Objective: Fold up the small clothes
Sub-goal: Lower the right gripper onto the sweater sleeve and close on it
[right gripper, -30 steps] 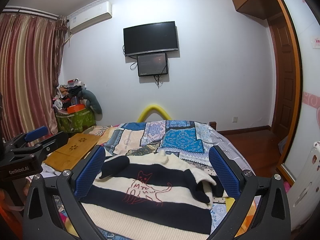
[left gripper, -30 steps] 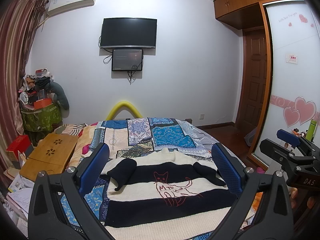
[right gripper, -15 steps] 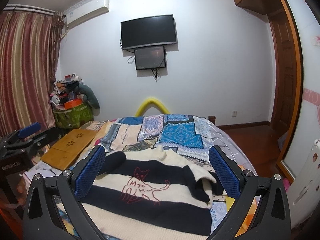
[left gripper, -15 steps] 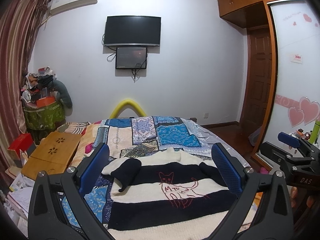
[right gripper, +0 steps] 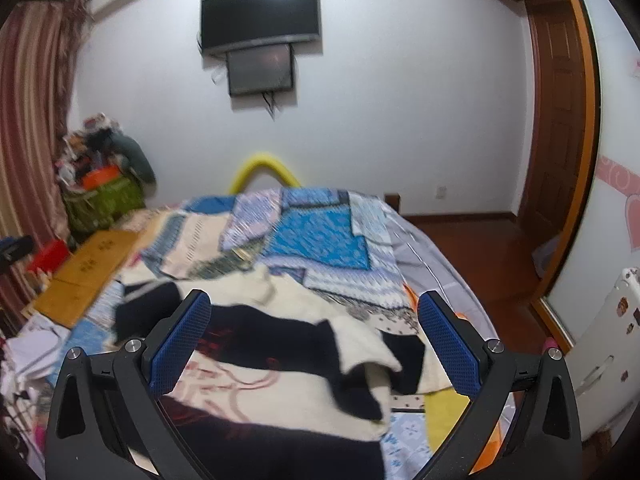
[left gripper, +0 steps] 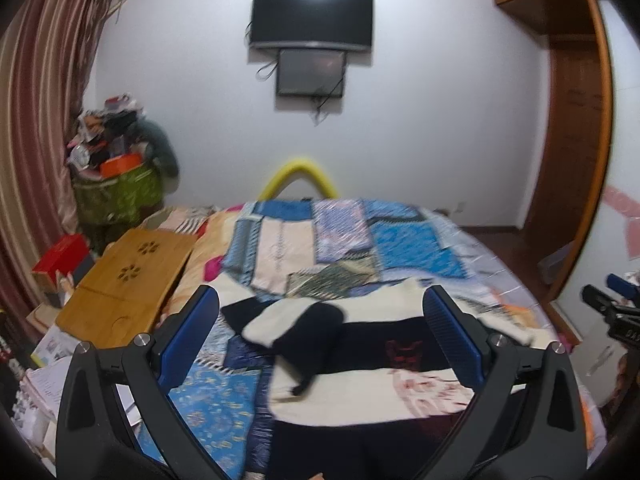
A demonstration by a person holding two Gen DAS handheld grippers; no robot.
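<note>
A small cream and black striped sweater with a red cat drawing lies flat on the patchwork bed cover, both sleeves folded in over the chest. My left gripper is open and empty above the sweater's left sleeve. My right gripper is open and empty above the sweater near its right sleeve. The right gripper also shows at the right edge of the left wrist view.
A wooden lap desk lies at the bed's left edge beside a red box. A cluttered green bin stands in the left corner. A TV hangs on the far wall. A wooden door and a wardrobe stand at the right.
Both grippers have moved forward and down toward the sweater, which now looks larger. The left view has shifted to the left sleeve, the right view to the right sleeve. Both stay open.
</note>
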